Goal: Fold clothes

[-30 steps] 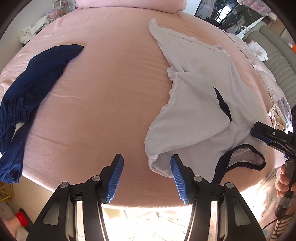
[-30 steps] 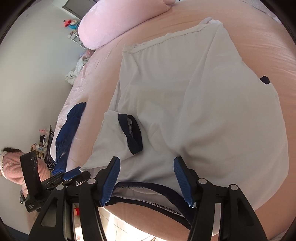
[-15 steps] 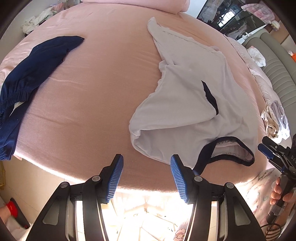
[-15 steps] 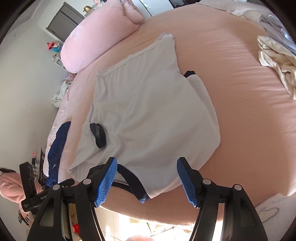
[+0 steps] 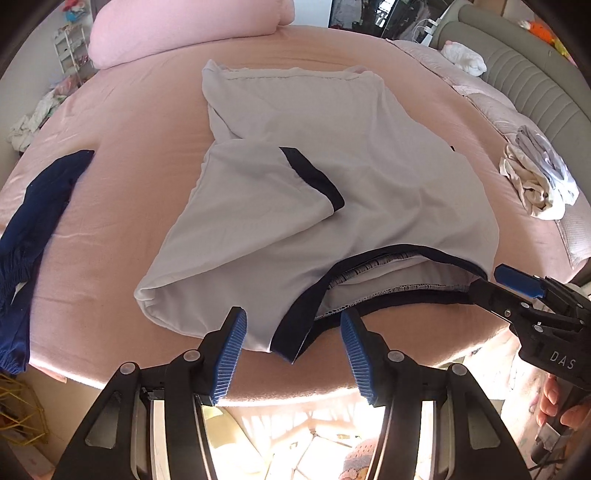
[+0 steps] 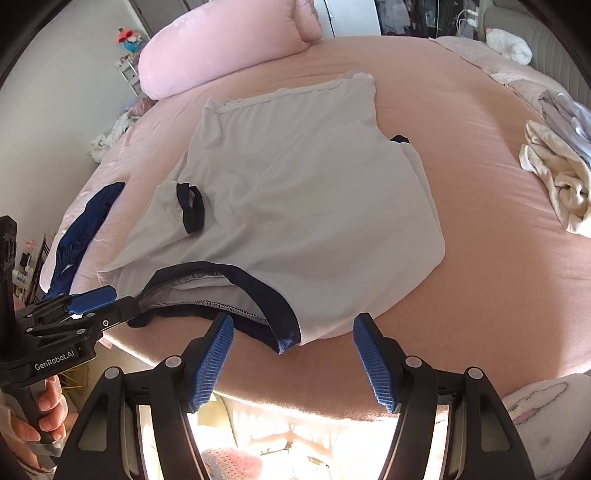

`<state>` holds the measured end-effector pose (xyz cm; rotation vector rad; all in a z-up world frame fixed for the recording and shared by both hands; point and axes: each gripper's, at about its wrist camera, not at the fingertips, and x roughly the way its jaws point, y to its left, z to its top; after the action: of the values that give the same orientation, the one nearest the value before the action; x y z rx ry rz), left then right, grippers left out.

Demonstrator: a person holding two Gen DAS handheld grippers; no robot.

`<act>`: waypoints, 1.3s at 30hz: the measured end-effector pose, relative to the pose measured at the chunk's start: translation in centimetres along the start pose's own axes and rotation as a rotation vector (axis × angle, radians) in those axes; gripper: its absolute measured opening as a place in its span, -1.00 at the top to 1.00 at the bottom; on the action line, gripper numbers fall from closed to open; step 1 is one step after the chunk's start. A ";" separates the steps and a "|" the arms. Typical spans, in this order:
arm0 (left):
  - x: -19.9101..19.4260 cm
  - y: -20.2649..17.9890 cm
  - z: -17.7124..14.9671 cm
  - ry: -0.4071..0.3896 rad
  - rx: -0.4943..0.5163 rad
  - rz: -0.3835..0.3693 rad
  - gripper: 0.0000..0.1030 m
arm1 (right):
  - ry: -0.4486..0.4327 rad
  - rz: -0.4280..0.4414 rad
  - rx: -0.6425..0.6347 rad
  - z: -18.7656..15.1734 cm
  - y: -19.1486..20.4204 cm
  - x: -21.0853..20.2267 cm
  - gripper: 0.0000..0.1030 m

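Looking from the left wrist, the left gripper is spread wide with nothing pinched, and the white shirt lies flat on the pink bed, its dark collar between the blue pads. From the right wrist, the right gripper is spread too and holds nothing, and the collar's tip lies just beyond its pads.

A white T-shirt with navy collar and sleeve trim lies on a plain peach-pink bed sheet. Far off, the pillow is pale pink; at left, the shorts are navy. The fingers carry ribbed blue pads.
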<state>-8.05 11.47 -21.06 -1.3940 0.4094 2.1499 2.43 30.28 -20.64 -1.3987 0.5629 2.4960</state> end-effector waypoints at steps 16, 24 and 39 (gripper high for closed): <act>2.0 -0.6 0.5 -0.071 0.045 0.311 0.03 | 0.000 -0.168 -0.004 -0.3 -1.9 1.4 -0.30; 2.4 1.6 -0.5 -0.062 0.019 0.390 -0.03 | -0.024 -0.268 -0.057 -1.5 -1.4 1.1 -0.30; 0.1 0.8 -2.7 -0.079 0.077 0.431 -0.26 | -0.031 -0.285 -0.081 -2.5 -1.8 0.0 -0.30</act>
<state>-6.51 9.40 -22.30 -1.2593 0.8149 2.4870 5.06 30.82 -22.20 -1.3584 0.2383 2.3288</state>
